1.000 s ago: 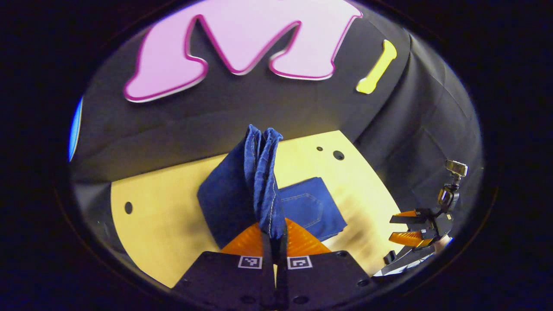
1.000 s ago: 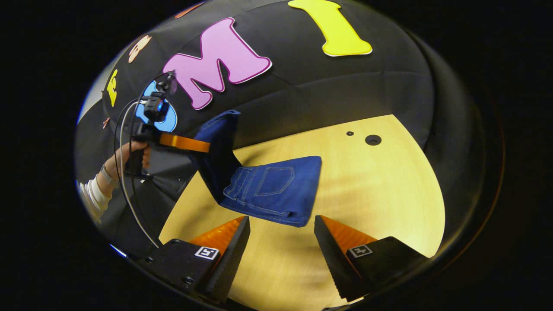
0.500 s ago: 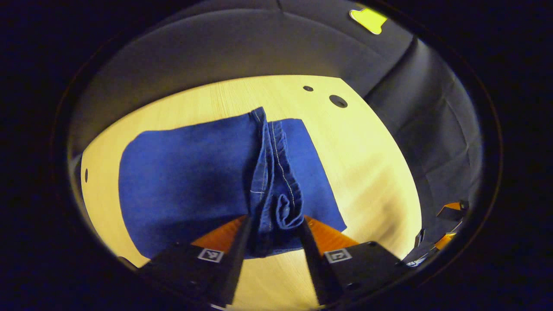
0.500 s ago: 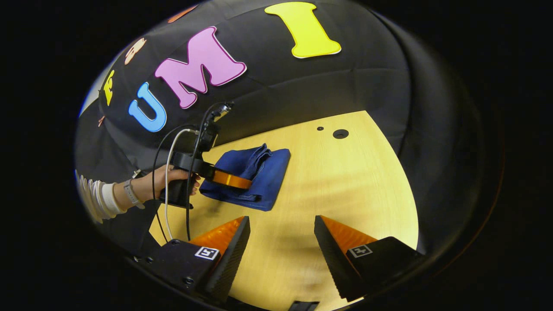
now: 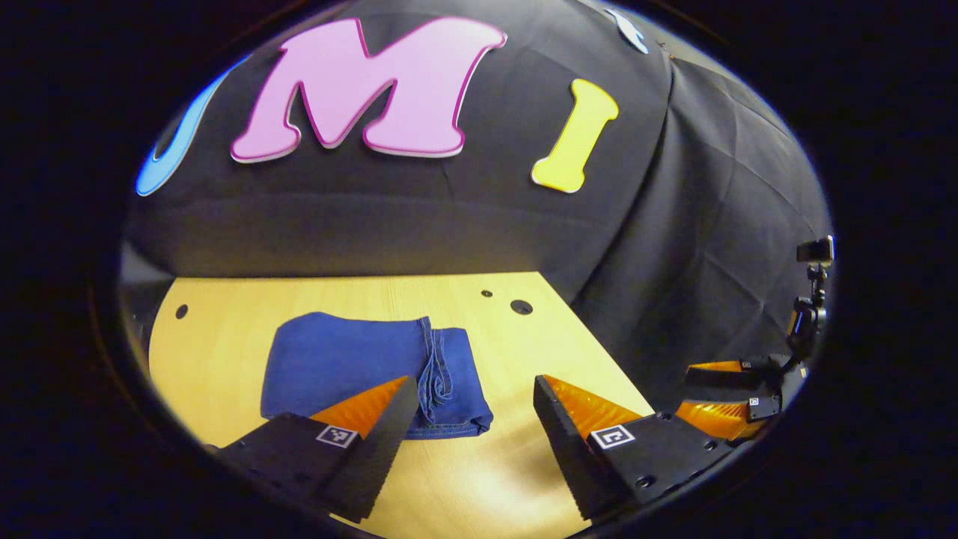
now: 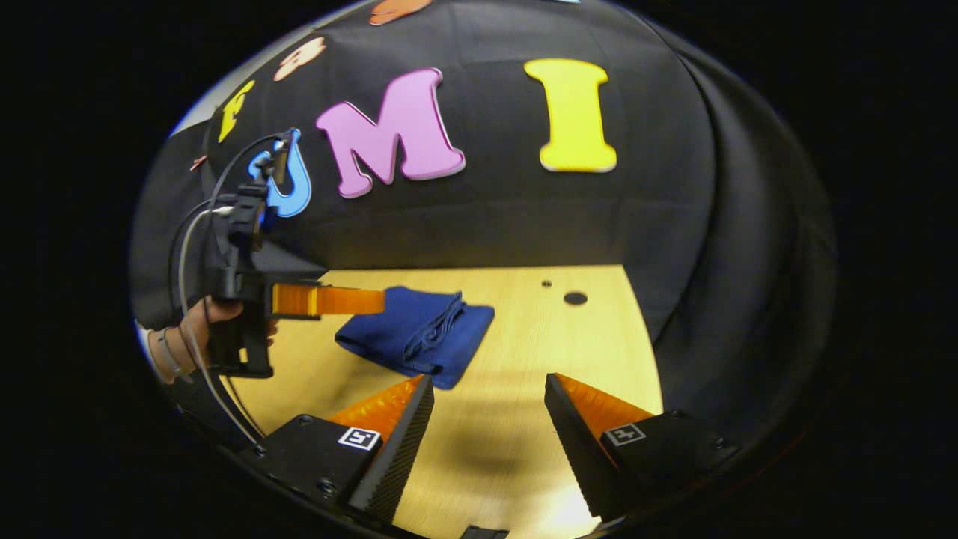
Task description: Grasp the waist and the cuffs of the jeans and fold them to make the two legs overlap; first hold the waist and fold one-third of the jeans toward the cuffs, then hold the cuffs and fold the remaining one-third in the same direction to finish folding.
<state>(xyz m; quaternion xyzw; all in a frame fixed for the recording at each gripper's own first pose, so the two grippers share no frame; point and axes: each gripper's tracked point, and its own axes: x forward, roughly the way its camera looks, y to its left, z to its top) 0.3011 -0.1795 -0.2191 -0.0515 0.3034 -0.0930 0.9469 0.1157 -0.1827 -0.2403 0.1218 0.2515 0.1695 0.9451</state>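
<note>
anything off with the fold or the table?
One small thing: on top of the folded jeans, the cuffs lie bunched in a ridge instead of flat, seen also in the right gripper view. Otherwise the stack sits compact on the table, and both the left gripper and right gripper are open and off the cloth.

Both views face the table from above its near edge.

Blue jeans, pale wood table
</note>
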